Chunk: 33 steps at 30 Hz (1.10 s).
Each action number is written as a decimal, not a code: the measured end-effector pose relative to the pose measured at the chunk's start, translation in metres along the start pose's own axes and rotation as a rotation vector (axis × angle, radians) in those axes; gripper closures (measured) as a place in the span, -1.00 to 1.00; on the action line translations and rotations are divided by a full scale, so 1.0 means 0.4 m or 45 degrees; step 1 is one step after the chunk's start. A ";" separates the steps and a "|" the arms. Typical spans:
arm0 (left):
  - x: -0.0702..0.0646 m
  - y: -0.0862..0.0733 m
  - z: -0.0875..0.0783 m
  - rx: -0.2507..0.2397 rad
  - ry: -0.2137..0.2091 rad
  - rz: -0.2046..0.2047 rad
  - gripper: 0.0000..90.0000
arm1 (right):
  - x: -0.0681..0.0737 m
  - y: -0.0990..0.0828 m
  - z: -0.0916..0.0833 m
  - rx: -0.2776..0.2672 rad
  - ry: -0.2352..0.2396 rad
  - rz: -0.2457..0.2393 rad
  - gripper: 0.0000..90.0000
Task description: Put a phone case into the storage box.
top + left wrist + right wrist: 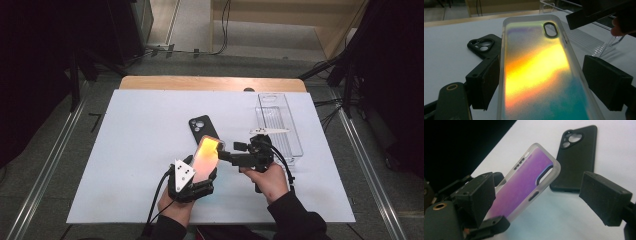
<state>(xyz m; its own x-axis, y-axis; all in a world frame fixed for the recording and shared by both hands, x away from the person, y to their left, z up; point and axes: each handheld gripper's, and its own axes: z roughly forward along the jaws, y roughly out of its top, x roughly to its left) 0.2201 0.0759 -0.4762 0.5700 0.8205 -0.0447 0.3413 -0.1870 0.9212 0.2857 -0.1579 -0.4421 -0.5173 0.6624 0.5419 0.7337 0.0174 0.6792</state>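
From the left gripper view I am losing the lower end of the iridescent phone case past the bottom edge, so I cannot tell whether the pads are pressing on it. In the high view the left hand-held gripper is covering that same end. The black phone case is lying partly behind the iridescent one in the right gripper view. The small white item on the clear tray is looking too small to identify.

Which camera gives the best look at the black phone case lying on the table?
The right gripper view: the black phone case shows nearly whole, flat on the white table, camera cutouts clear. The left gripper view catches just its camera end beside the iridescent case. The high view shows it small.
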 end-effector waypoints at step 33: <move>-0.011 0.006 0.002 -0.016 -0.077 -0.118 -0.63 | -0.022 0.034 0.031 0.070 0.149 0.358 0.68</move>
<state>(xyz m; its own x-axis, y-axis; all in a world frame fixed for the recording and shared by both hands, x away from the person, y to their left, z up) 0.2188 0.0714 -0.4741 0.5805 0.7998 -0.1532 0.3859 -0.1046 0.9166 0.3058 -0.1542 -0.4439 -0.3358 0.5563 0.7601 0.8763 -0.1113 0.4686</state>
